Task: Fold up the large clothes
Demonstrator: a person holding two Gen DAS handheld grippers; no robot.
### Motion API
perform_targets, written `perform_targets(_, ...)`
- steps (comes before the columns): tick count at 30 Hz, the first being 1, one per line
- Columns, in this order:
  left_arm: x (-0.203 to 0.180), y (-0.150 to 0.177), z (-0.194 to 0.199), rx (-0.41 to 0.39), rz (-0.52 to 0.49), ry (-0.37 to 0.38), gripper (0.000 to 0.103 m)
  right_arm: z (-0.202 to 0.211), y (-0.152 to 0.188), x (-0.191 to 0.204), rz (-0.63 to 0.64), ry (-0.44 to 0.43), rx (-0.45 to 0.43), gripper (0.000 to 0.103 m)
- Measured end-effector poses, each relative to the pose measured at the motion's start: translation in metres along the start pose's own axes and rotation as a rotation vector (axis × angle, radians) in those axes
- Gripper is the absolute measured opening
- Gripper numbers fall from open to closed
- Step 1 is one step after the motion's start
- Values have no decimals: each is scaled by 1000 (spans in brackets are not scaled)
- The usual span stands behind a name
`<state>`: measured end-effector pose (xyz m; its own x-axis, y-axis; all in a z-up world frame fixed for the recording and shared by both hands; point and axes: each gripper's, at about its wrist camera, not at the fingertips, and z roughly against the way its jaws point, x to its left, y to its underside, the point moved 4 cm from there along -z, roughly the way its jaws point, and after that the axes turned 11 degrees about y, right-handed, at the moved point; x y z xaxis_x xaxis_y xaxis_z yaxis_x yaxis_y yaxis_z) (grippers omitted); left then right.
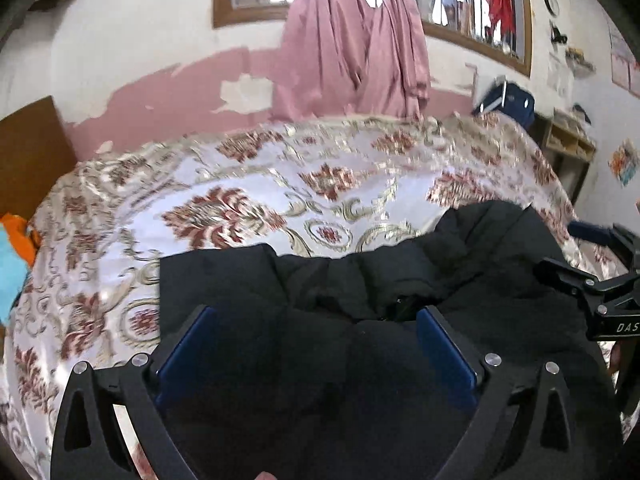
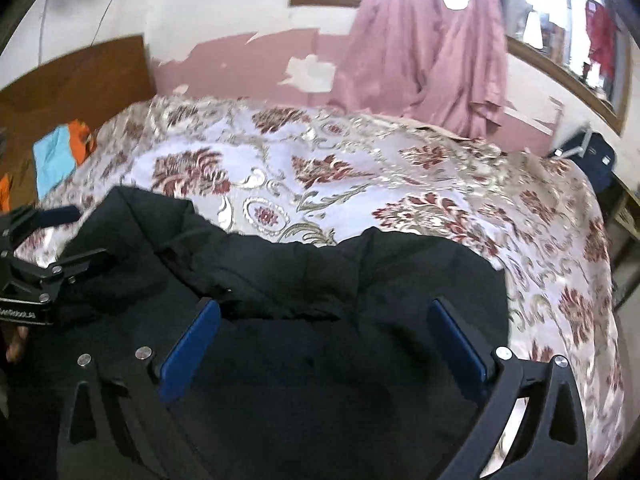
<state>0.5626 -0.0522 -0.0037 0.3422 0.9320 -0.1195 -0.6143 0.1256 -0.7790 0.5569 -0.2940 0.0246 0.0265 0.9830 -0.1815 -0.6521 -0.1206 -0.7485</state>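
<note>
Your left claw (image 1: pixel 316 344) and right claw (image 2: pixel 324 340) both gape wide and hold nothing, so the black coat (image 1: pixel 400 280) lies loose at the bed's (image 1: pixel 240 184) near edge.

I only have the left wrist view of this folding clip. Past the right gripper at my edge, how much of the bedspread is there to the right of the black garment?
Observer: In the right wrist view the flowered bedspread runs well past the black garment to the bed's right edge, uncovered.
Operator: Is the right gripper holding any cloth?
Observer: No. The right gripper has its blue pads wide apart, with the garment lying loose below them.
Operator: And the orange and blue things at my left edge?
Observer: There they show as an orange cloth and a light blue cloth lying off the bedspread beside the brown headboard.
</note>
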Motion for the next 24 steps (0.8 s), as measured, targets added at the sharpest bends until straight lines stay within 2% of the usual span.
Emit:
perform_targets(4, -11, 7, 46, -36, -5, 12, 101, 44, 13, -7, -97, -45, -23, 101)
perform_targets(10, -33, 20, 125, -97, -37, -4, 101, 112, 32, -4, -85, -48, -76, 101)
perform_targets(15, -49, 30, 196, -189, -22, -19, 101, 175, 44, -8, -116, -76, -118, 101)
perform_targets(19, -65, 44, 246, -256, -14, -1, 102, 216, 53, -12, -136, -107, -155, 101)
perform_targets(24, -81, 63, 286, -309, 2, -41, 103, 264, 71, -13, -135, -126, -211, 101)
